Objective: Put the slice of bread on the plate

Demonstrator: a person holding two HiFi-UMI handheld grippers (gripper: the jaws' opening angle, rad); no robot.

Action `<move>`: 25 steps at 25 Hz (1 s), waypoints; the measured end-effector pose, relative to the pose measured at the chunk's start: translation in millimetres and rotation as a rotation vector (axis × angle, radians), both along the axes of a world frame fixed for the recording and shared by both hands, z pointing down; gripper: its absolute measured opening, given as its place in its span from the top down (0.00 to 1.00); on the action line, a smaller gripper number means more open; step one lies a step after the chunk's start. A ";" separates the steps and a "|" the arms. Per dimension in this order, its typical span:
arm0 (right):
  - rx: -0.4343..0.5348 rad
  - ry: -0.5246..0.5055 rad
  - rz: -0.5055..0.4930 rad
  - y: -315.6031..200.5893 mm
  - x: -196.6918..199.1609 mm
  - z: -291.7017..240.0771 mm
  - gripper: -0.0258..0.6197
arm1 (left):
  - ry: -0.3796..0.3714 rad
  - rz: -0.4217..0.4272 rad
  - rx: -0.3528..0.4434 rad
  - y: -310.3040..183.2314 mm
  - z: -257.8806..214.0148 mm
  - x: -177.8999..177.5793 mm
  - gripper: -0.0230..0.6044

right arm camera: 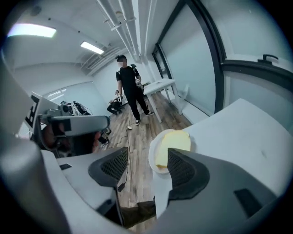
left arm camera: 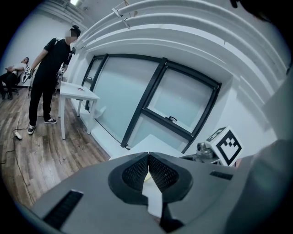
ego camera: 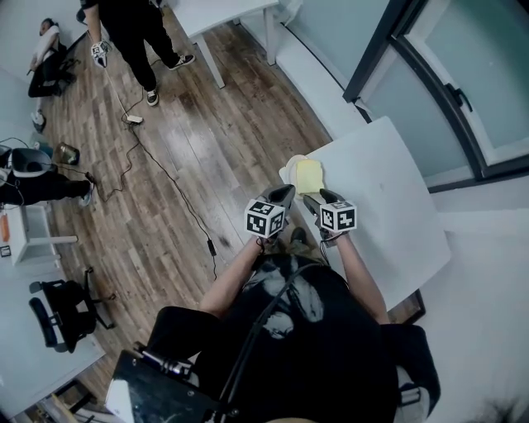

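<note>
A pale yellow slice of bread (ego camera: 308,174) lies flat on a small white plate (ego camera: 287,172) at the near left corner of the white table (ego camera: 388,198). The right gripper view shows the bread (right arm camera: 174,142) resting on the plate (right arm camera: 153,160), beyond the jaws and apart from them. My right gripper (ego camera: 313,201) hangs just short of the plate, open wide with nothing between its pads (right arm camera: 182,169). My left gripper (ego camera: 285,192) hovers beside it over the table's edge, shut and empty (left arm camera: 149,159).
The plate sits close to the table's corner, with wooden floor (ego camera: 198,165) below. A cable (ego camera: 178,190) runs across the floor. A person (ego camera: 136,37) stands far off by another white table (ego camera: 223,16). A glass wall (ego camera: 463,74) borders the table's far side.
</note>
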State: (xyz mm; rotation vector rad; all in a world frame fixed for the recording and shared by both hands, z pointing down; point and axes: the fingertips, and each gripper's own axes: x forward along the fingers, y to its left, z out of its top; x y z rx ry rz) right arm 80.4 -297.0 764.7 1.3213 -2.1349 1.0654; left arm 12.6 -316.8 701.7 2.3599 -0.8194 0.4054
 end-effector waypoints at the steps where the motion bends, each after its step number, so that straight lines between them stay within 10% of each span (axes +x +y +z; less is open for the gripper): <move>1: 0.038 0.002 -0.004 1.1 -1.5 -12.8 0.53 | 0.000 0.000 0.012 0.4 -4.2 -0.3 0.95; 14: 0.386 0.124 0.167 6.9 18.1 -154.8 0.95 | -0.091 0.066 0.238 8.4 -76.3 18.2 0.95; 25: 0.382 0.126 0.182 14.6 23.8 -154.4 0.95 | -0.083 0.046 0.220 14.4 -76.8 14.0 0.95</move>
